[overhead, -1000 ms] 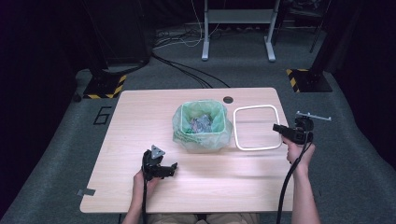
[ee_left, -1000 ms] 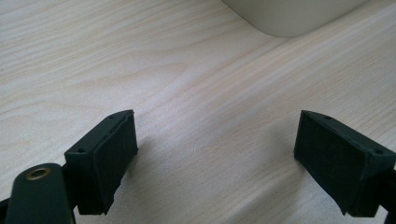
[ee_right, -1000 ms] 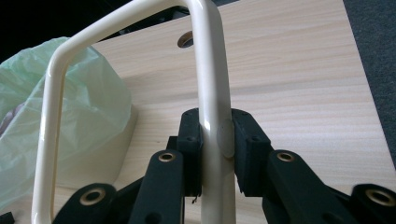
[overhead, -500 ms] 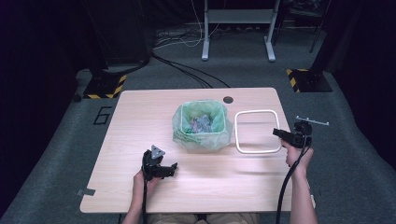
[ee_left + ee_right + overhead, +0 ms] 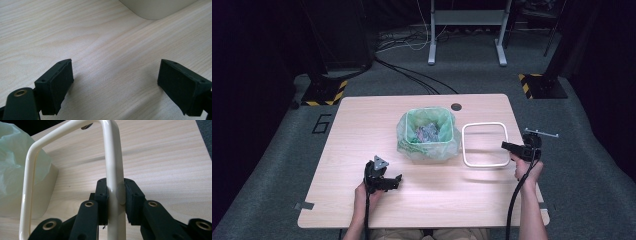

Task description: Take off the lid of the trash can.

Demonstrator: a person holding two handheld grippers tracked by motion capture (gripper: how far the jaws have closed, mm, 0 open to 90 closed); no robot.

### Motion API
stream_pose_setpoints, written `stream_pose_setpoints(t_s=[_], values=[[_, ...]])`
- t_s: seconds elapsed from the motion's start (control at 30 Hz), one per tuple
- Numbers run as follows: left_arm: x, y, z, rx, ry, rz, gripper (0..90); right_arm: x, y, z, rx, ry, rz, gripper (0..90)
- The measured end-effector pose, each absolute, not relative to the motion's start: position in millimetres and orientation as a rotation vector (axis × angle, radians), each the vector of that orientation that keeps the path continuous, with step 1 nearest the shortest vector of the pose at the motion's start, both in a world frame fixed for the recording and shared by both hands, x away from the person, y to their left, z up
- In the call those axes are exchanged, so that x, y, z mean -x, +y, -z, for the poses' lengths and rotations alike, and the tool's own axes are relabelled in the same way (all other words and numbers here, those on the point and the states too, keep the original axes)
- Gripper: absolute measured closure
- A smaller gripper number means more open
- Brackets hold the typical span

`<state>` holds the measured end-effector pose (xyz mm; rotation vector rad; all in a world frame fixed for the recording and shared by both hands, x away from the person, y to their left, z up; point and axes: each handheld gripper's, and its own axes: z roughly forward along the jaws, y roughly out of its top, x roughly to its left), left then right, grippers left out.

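Beside the bin at the table's right end, the white square ring (image 5: 484,145) hangs just above the wood, its near bar (image 5: 113,170) clamped between the jaws of my right gripper (image 5: 508,146). Left of it stands the small bin (image 5: 429,135), lined with a green bag. My left gripper (image 5: 393,181) rests low near the front edge of the table (image 5: 362,115), jaws wide apart with nothing between them.
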<state>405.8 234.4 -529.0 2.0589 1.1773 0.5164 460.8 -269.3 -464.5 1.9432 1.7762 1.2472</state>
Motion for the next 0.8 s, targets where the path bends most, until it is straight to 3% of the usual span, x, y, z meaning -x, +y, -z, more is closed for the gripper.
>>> stream_pose_setpoints(t_s=[0.8], values=[[-406, 234, 529, -2.059, 1.178, -0.517, 13.0, -477, -274, 475, -1.986, 1.755, -1.166, 74.4]])
